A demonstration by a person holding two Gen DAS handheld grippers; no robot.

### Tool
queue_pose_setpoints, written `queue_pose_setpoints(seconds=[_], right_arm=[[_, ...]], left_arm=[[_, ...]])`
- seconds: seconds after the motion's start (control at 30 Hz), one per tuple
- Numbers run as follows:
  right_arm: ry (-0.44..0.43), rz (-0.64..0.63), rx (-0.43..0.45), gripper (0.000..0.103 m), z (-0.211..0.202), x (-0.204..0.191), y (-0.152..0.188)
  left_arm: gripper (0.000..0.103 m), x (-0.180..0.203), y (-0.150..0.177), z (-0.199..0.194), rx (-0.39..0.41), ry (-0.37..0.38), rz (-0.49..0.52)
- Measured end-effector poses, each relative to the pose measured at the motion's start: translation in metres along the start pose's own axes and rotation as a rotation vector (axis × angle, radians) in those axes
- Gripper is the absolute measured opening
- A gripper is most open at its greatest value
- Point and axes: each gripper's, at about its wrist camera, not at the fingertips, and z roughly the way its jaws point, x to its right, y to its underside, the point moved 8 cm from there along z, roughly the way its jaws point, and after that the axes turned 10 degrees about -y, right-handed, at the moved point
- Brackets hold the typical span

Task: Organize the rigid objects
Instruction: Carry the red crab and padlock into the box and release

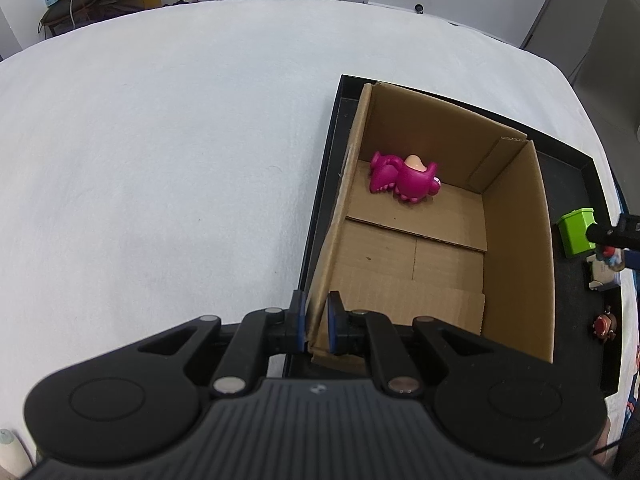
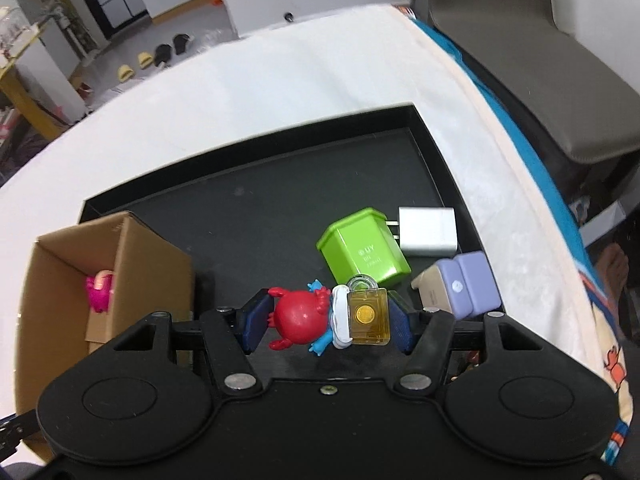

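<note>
**A:** Why is the left gripper (image 1: 316,326) pinched so narrow on the cardboard box (image 1: 516,240)?

**B:** Its pads straddle the box's near-left wall, closed on the cardboard. I'd judge it's steadying the box so it won't slide in the black tray (image 1: 320,208) while toys go in.

**A:** And the right gripper (image 2: 327,322)?

**B:** It is clamped on a small figurine (image 2: 300,320) held sideways: glossy red round body with little claws, blue limbs, a white band, and a clear amber block with a gold disc at one end. It hangs above the tray's near edge, just right of the box.

**A:** Anything packed already?

**B:** A magenta toy (image 1: 404,178) lies at the box's far end. A green plug-shaped block (image 2: 362,246), a white charger (image 2: 430,232) and a lavender case (image 2: 468,284) wait by the tray's right edge.
</note>
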Motion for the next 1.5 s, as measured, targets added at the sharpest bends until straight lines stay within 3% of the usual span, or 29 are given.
queue_pose_setpoints(seconds=[0.43,0.73,1.17,1.5], right_arm=[[-0.073,-0.058,0.072,0.059,-0.034,-0.026,-0.019],[-0.169,-0.142,0.092,0.059,-0.055,-0.062,-0.026],[-0.286,-0.239,0.024,0.059,-0.053,-0.118,-0.019],[-0.281,-0.295,-0.079,0.059,-0.026,-0.152,-0.016]], left_arm=[[0.01,0.003,0.004,-0.004,0.006,0.008,-0.023],[0.009,0.01,0.007,-0.01,0.007,0.014,-0.02],[0.01,0.01,0.012,-0.009,-0.009,0.067,-0.066],[0.01,0.011,0.015,-0.008,-0.017,0.103,-0.093]])
